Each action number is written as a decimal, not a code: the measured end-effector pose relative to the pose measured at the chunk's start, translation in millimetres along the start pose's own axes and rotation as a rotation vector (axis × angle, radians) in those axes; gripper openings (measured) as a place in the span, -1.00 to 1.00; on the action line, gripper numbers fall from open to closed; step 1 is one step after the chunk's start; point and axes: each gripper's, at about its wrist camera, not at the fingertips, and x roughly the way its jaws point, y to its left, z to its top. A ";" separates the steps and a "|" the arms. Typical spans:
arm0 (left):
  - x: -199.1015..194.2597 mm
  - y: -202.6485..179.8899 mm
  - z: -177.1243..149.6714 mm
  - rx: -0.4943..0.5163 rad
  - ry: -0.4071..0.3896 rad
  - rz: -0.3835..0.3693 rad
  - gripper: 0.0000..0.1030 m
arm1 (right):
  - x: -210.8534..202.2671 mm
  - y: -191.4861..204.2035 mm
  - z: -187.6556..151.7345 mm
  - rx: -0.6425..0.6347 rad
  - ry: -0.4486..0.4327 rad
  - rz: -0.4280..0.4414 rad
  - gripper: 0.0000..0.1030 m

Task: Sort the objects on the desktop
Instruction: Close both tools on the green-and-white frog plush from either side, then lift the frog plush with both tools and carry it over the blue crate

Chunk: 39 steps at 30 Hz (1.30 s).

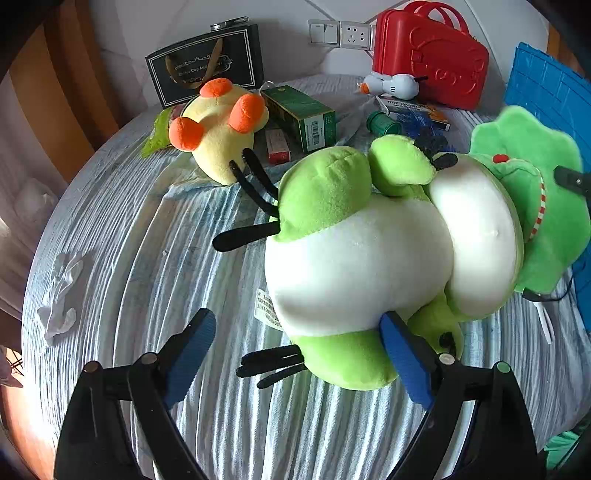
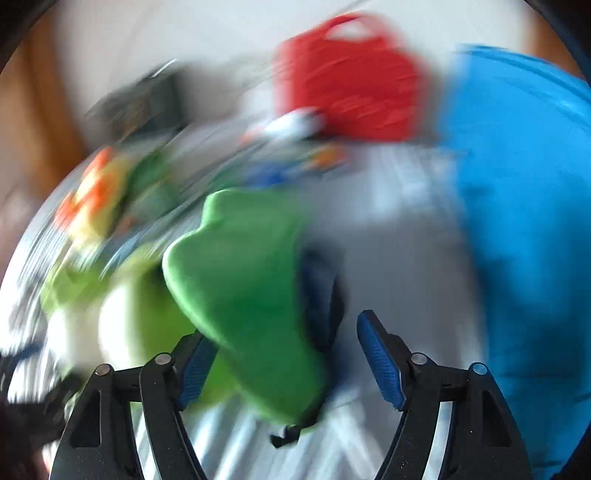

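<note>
Here the striped cloth (image 1: 147,258) covers the desk, sharp in my left view and smeared in my right one. On it lies the green frog (image 1: 362,251), belly up, filling the middle of the left view. My left claw (image 1: 295,354) is spread wide, pads on either side of the frog's near foot; the right-hand pad touches the plush, the other stands clear of it, so nothing is held.

My right view is blurred by motion. It shows the frog's green collar (image 2: 243,295) close up, lying across the gap of my right claw (image 2: 284,358). That claw is open too, one pad against the collar's edge, the other well apart from it, gripping nothing.

The blue bin (image 2: 524,221) looms large on the right there; the left view catches only its edge. Both views show the red case (image 1: 428,55) at the back.

Only the left view makes out the yellow chick (image 1: 218,129), the black bag (image 1: 207,62), the green box (image 1: 303,118), the white duck (image 1: 391,85) and the wall socket (image 1: 354,35).
</note>
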 end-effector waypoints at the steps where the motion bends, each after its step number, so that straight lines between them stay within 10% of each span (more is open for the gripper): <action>1: -0.4 1.3 0.1 -0.011 0.002 -0.003 0.78 | -8.5 -16.8 6.4 0.060 -0.022 -0.014 0.62; 7: -0.9 -9.5 -4.9 -0.017 0.011 -0.003 0.78 | -34.5 -22.9 3.5 0.026 -0.033 0.061 0.99; 12: 5.3 -15.6 -11.9 -0.017 0.035 -0.004 0.78 | -31.1 20.4 -19.4 -0.091 0.049 0.247 0.99; 22: 21.9 -10.9 -16.3 -0.049 0.049 -0.073 0.53 | 13.4 80.6 -45.0 -0.185 0.150 0.332 0.99; 28: 18.4 -21.8 -15.7 -0.012 0.021 -0.104 0.07 | 22.2 102.7 -53.5 -0.264 0.169 0.311 0.29; 39: -70.1 -30.2 19.5 0.036 -0.231 -0.119 0.02 | -46.6 90.0 -17.8 -0.236 -0.011 0.330 0.21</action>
